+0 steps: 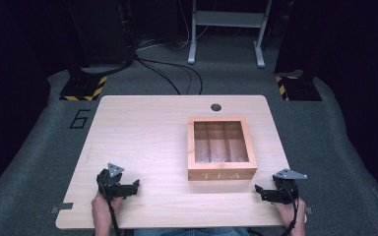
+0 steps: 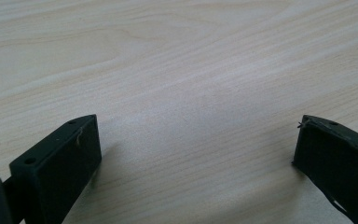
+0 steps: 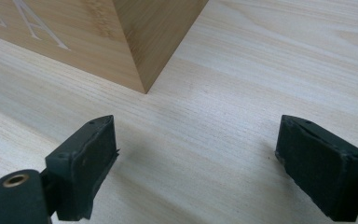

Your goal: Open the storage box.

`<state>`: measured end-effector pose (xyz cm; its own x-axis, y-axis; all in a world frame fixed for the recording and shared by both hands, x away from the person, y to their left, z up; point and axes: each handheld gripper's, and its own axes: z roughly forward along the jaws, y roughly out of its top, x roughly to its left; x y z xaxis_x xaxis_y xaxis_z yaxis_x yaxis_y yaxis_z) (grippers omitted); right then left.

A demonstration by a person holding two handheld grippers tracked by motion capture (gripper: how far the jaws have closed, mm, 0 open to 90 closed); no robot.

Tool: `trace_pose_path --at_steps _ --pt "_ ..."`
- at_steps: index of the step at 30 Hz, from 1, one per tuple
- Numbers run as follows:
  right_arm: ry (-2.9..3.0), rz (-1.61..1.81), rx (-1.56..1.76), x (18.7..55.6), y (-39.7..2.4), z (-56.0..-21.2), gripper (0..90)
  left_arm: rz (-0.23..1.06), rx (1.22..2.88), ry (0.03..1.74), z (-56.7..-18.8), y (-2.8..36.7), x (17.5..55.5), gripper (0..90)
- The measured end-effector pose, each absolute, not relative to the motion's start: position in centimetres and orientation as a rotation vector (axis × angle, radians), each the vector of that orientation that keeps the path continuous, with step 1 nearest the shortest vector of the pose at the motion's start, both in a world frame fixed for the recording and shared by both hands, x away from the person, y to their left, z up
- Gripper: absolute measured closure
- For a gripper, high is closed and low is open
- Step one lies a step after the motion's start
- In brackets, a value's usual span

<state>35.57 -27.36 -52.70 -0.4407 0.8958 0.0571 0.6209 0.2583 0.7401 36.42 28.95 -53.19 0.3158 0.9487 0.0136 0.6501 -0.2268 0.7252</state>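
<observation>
A wooden box (image 1: 221,147) marked TEA, its glass lid down over three empty compartments, stands right of centre on the light wooden table (image 1: 142,132). My left gripper (image 1: 134,187) rests low near the front left edge, held in a hand, jaws open and empty. The left gripper view has its gripper (image 2: 196,140) spread wide over bare wood. My right gripper (image 1: 260,190) sits near the front right edge, just right of the box's front corner. In the right gripper view its gripper (image 3: 196,140) stands open with nothing between the pads, and the box corner (image 3: 135,42) lies just ahead.
A round cable hole (image 1: 216,107) sits at the table's far edge. Beyond the table are a grey metal frame (image 1: 226,29), floor cables (image 1: 177,73) and two hazard-striped bases (image 1: 83,87). Bare tabletop stretches left of the box.
</observation>
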Motion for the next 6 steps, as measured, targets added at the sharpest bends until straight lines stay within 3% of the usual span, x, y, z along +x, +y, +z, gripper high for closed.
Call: trace_pose_path --at_steps 6 --pt "2.133 0.972 1.382 35.67 -27.05 -52.89 10.4 0.616 1.961 1.416 -53.2 28.95 36.45 0.3"
